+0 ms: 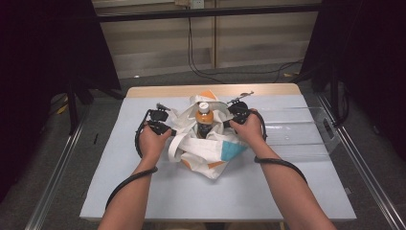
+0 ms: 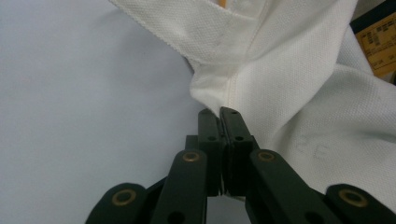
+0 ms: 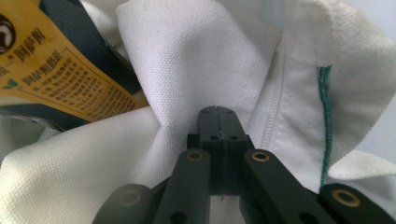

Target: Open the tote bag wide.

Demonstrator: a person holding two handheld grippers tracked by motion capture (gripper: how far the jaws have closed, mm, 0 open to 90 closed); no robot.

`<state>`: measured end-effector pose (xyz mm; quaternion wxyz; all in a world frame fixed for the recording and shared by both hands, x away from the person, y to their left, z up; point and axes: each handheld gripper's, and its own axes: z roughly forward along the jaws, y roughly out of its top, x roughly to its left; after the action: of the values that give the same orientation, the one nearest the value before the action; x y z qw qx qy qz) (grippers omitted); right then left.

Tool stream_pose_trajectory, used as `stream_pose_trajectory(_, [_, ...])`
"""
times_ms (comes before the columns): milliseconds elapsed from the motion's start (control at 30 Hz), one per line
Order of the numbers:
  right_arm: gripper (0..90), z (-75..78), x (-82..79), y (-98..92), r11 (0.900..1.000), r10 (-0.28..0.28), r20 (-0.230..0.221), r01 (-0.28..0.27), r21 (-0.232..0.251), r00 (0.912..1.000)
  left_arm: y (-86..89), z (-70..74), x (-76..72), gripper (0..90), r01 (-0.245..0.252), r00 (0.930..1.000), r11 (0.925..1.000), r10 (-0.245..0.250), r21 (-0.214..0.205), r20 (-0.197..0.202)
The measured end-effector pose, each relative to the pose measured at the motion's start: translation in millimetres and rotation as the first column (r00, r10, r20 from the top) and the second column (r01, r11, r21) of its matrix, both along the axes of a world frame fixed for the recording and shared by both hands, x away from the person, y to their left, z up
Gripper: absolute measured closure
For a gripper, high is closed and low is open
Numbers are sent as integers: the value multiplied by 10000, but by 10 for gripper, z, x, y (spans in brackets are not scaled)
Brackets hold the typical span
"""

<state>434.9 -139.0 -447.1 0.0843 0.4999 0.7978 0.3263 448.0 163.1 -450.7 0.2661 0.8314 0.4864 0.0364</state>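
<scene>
A white cloth bag (image 1: 210, 153) with orange and teal patches lies crumpled in the middle of the table. A bottle (image 1: 204, 120) with a white cap and an orange label stands upright in its mouth. My left gripper (image 1: 170, 130) is at the bag's left side. In the left gripper view its jaws (image 2: 219, 112) are shut on a fold of the white cloth (image 2: 289, 84). My right gripper (image 1: 230, 122) is at the bag's right side, and its jaws (image 3: 218, 110) are shut on bunched cloth (image 3: 196, 60) near a teal-stitched seam. The bottle's label (image 3: 60, 79) shows just beyond.
The bag lies on a pale grey mat (image 1: 143, 191) that covers the table. A clear plastic box (image 1: 306, 129) lies to the right of the bag. Black curtains hang at both sides, and cables run across the floor behind the table.
</scene>
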Motion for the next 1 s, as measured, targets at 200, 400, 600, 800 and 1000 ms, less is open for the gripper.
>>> stream_pose_trajectory(200, [900,-22,-9,-5,10000,-26,50,26,63,10000,-2,-54,-8,882,-48,9998,9999,49,97,-167])
stream_pose_trajectory(400, [900,-34,-20,-23,9998,-40,14,40,186,10000,-22,-59,-17,882,67,9997,9995,-60,305,-230])
stream_pose_trajectory(600, [900,3,-34,-25,10000,-35,188,34,38,9998,17,-1,-56,873,19,10000,10000,-19,59,-32])
stream_pose_trajectory(800, [900,66,-42,-42,9996,-150,306,143,228,9994,89,162,-90,794,-170,9990,9988,189,-465,397])
stream_pose_trajectory(1000, [895,138,-62,-50,9992,-241,557,222,340,9982,86,356,-129,729,-102,9965,9981,153,-616,819])
